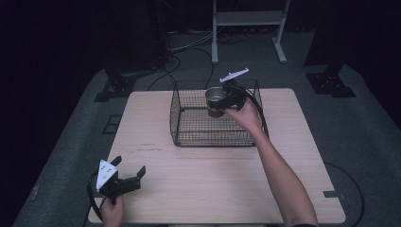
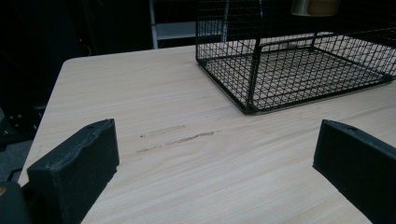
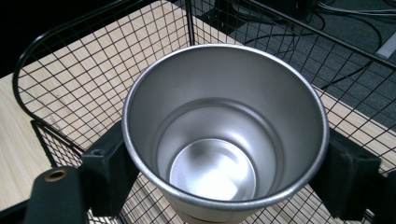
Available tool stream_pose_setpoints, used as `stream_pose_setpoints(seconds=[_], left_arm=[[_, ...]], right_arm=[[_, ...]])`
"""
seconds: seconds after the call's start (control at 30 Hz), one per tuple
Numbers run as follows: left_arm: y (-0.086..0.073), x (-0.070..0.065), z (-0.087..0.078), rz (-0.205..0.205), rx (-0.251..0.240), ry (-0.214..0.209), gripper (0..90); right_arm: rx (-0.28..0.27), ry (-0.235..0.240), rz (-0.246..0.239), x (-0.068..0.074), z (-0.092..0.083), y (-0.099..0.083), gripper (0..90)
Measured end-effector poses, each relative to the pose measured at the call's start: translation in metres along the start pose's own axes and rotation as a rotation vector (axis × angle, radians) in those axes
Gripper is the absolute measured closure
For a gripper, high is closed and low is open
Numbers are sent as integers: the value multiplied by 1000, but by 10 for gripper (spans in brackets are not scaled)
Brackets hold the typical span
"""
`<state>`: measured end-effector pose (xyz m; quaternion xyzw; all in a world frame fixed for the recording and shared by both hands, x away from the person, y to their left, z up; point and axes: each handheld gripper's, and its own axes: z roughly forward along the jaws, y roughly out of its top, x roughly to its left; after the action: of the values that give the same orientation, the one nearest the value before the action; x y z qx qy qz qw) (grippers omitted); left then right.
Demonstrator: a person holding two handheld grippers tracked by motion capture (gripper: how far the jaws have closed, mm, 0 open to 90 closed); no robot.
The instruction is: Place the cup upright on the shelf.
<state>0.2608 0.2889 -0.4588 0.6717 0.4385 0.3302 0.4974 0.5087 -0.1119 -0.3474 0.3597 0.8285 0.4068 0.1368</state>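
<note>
A steel cup (image 1: 215, 100) with an empty, shiny inside (image 3: 219, 140) hangs upright over the black wire basket (image 1: 189, 124), near its far side. My right gripper (image 1: 225, 100) is shut on the cup, one black jaw on each side of its wall just under the rim. In the left gripper view the cup's bottom (image 2: 314, 6) peeks in at the top edge above the basket (image 2: 289, 74). My left gripper (image 1: 128, 171) rests near the table's front left corner, jaws open with nothing between them.
The light wooden table (image 1: 213, 189) has a faint scuff mark (image 2: 177, 138) between the left gripper and the basket. Dark floor, cables and a white stand frame (image 1: 248, 28) lie beyond the table's far edge.
</note>
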Motion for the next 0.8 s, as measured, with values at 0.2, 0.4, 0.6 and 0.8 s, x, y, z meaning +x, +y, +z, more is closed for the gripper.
stream_pose_setpoints(seconds=[0.2,0.4,0.6,0.8], left_arm=[[0,1,0,0,-4,0,0],[-1,1,-2,0,-2,6,0],[-1,1,-2,-2,-8,6,0],[0,0,0,4,-4,1,0]], right_arm=[[15,8,7,-5,7,-3,176],[30,30,28,-6,14,-5,176],[51,30,14,-6,19,-6,176],[70,37,17,-7,26,-8,176]])
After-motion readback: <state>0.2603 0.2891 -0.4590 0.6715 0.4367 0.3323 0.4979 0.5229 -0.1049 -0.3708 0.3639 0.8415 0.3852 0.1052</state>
